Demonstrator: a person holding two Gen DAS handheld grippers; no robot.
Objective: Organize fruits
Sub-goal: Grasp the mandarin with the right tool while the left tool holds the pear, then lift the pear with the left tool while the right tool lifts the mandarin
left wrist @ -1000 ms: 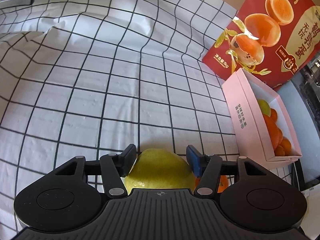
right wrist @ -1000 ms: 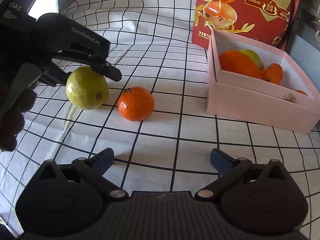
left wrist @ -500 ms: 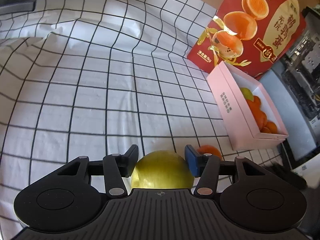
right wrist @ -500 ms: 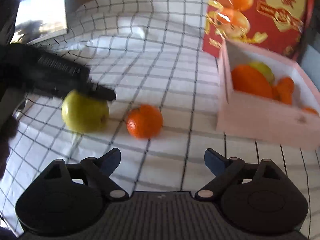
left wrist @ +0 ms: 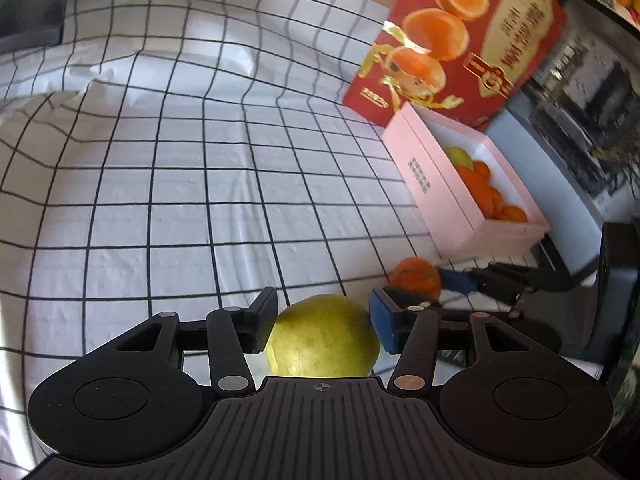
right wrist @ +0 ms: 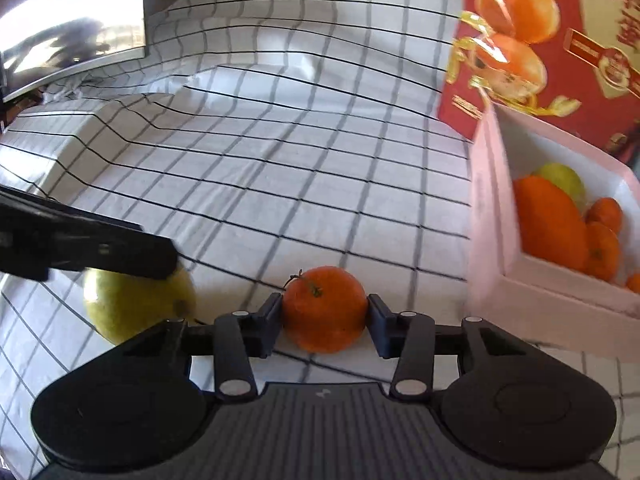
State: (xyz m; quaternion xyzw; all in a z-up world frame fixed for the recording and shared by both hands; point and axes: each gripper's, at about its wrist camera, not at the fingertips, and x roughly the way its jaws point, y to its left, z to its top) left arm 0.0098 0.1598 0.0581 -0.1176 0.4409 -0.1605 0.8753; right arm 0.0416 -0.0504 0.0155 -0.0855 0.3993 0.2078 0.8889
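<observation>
Fruits, two loose: green pear (left wrist: 322, 336) pinched between the fingers of the left gripper (left wrist: 323, 326); mandarin (right wrist: 325, 308) bracketed by the right gripper (right wrist: 325, 320), pads touching or nearly touching its sides, firm grip not confirmed. Both sit low over the checked tablecloth (left wrist: 180, 200).
Destination: pink box (left wrist: 440, 204), already part-filled with oranges and a green fruit, lies ahead and to the right of both grippers, nearer the right one. Red carton (left wrist: 460, 40) stands behind it.
Pose: both grippers level, pointing forward, side by side.
</observation>
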